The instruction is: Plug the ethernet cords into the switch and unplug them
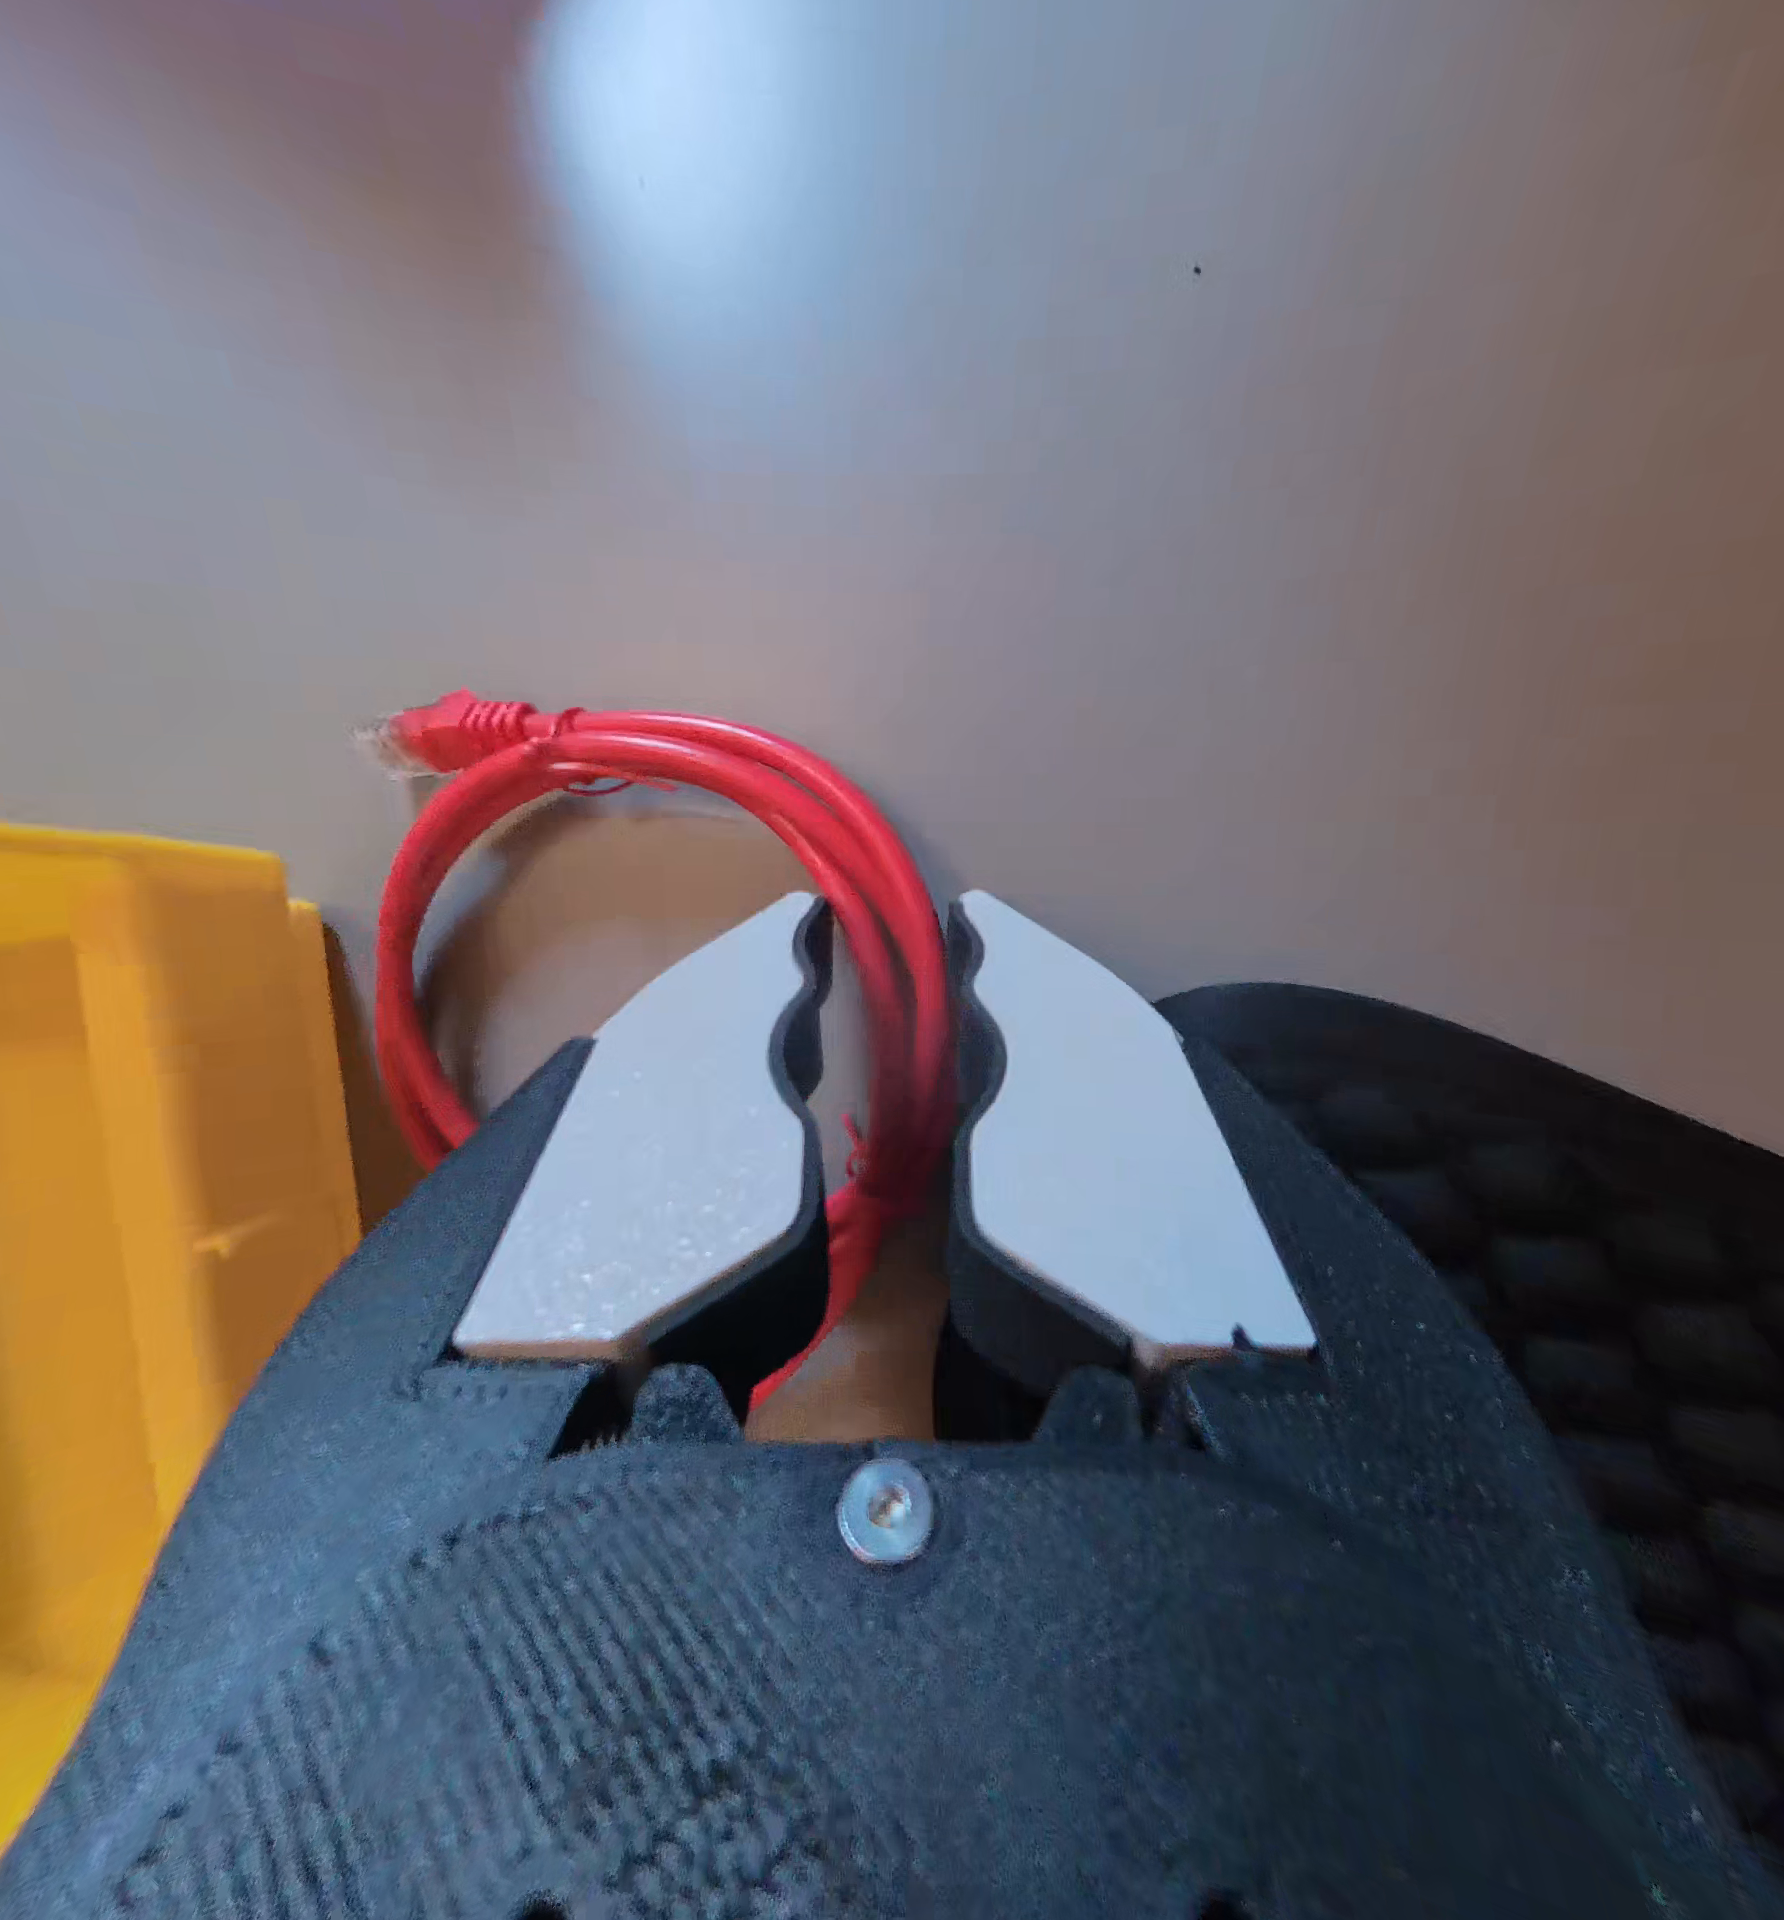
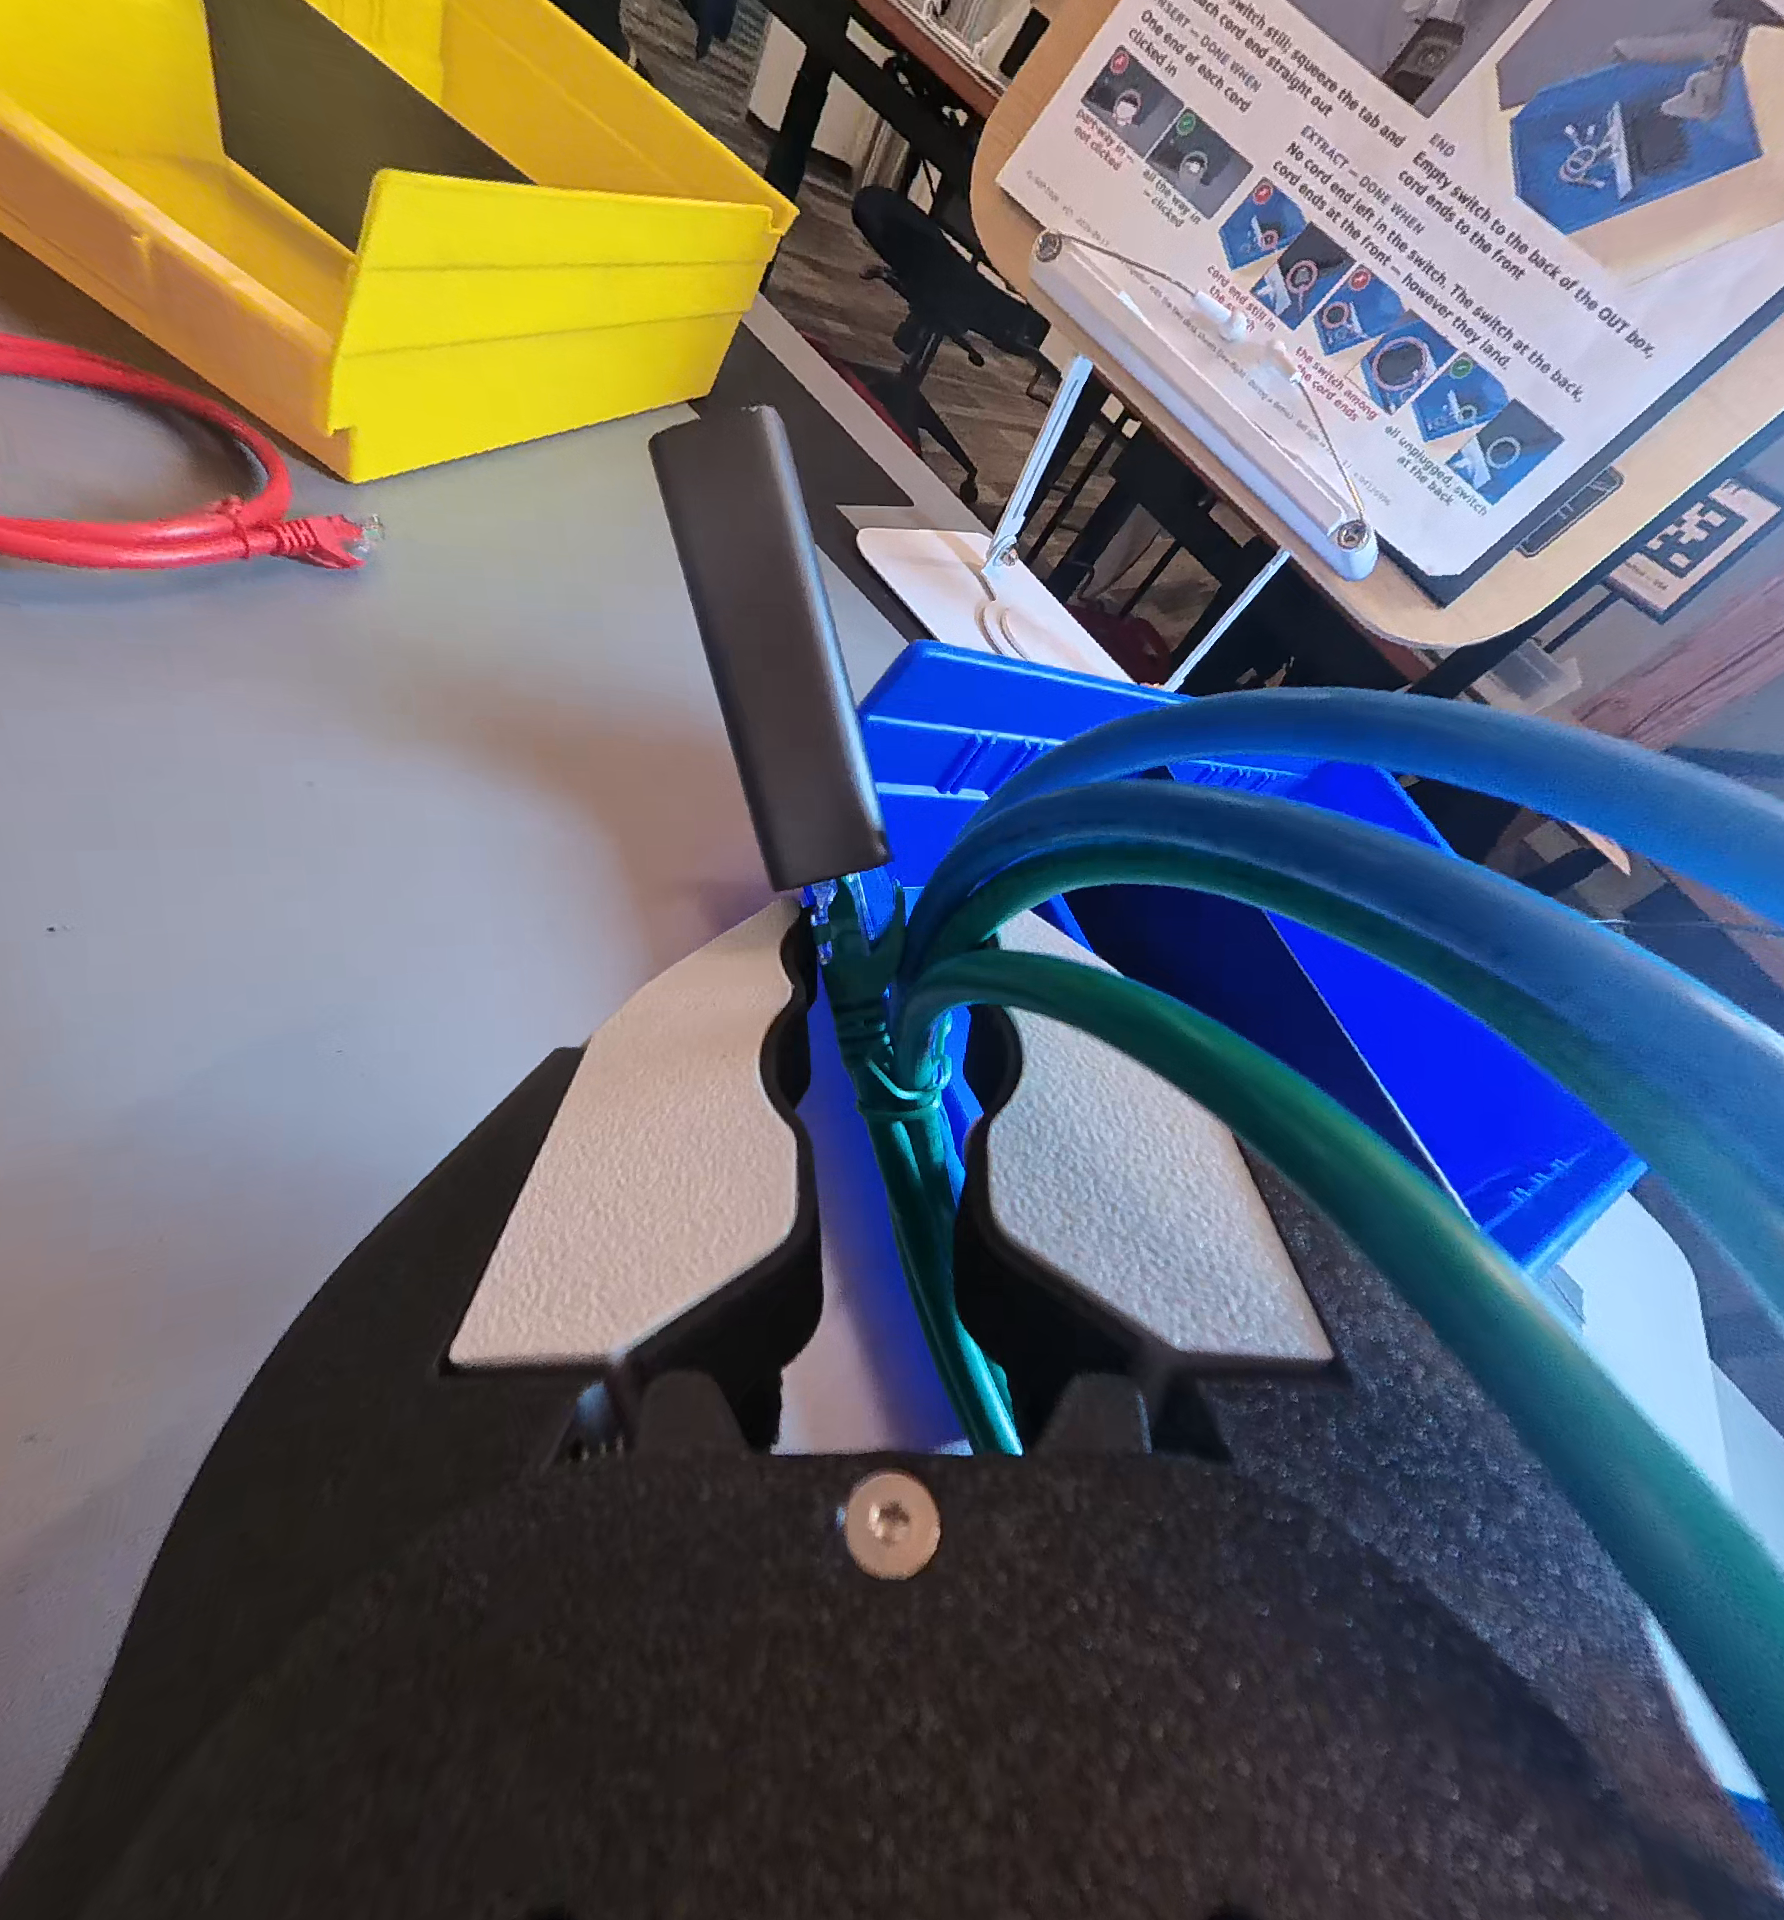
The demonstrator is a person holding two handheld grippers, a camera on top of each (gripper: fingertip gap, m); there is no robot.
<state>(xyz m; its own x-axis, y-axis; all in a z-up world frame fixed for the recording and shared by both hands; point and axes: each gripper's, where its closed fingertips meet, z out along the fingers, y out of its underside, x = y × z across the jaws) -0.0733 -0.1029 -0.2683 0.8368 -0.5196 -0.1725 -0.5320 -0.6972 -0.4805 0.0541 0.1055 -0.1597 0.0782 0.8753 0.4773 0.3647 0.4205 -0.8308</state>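
Observation:
In the left wrist view, my left gripper [image 1: 888, 914] is shut on the right side of a coiled red ethernet cord [image 1: 659, 748] that lies on the grey table; its plug [image 1: 420, 732] points left. In the right wrist view, my right gripper [image 2: 893, 935] is shut on a tied green cord [image 2: 872, 1039]. The green plug sits at the near end of the black switch [image 2: 763, 644], which angles away over the table. A blue cord [image 2: 1387, 748] loops off to the right from the same end. The red cord [image 2: 192, 520] also shows at far left.
A yellow bin [image 2: 514, 312] stands at the back left and also shows in the left wrist view [image 1: 88, 1143]. A blue bin [image 2: 1283, 1039] sits under the cords on the right. An instruction sheet on a white stand [image 2: 1387, 260] is beyond the table edge. Left tips to right tips: about 25 centimetres.

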